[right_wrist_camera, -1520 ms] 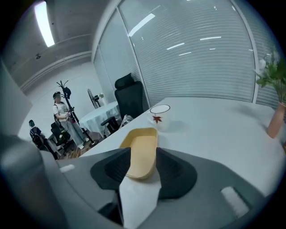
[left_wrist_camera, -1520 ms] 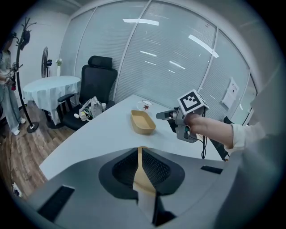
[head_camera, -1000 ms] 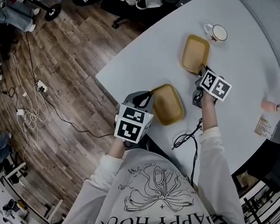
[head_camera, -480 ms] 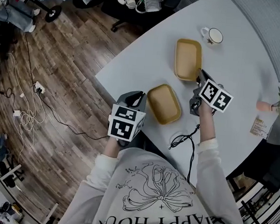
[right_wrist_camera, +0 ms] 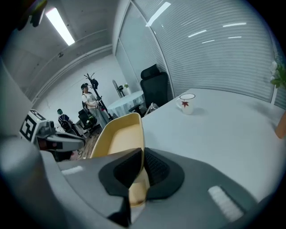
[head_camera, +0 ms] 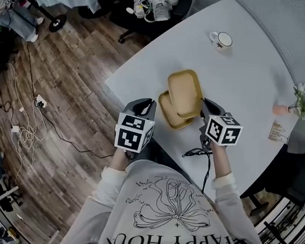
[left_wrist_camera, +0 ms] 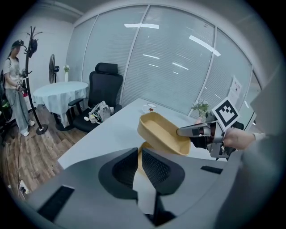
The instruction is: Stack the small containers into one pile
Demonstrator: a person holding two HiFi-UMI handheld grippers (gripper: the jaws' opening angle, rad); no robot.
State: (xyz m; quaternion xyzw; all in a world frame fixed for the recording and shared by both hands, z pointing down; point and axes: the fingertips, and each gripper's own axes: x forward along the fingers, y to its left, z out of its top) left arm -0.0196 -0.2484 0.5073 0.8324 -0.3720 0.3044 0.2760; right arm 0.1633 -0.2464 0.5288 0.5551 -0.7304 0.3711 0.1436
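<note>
You had right gripper (head_camera: 203,104) fingers just closed, clamped on rim of upper yellow container (head_camera: 184,91). It hung tilted over lower yellow container (head_camera: 168,115), shifted away from you, long axes roughly parallel. Left gripper (head_camera: 146,106) fingers pinched lower one's rim near table (head_camera: 252,74) edge.

White table (head_camera: 252,74); mug (head_camera: 221,40), vase (head_camera: 280,110), card (head_camera: 277,132), lower container (head_camera: 166,113).

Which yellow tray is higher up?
The tilted yellow tray, pinched by its rim in the right tongs. It hangs over the other yellow tray, which sits underneath, gripped at its edge by the left tongs.
</note>
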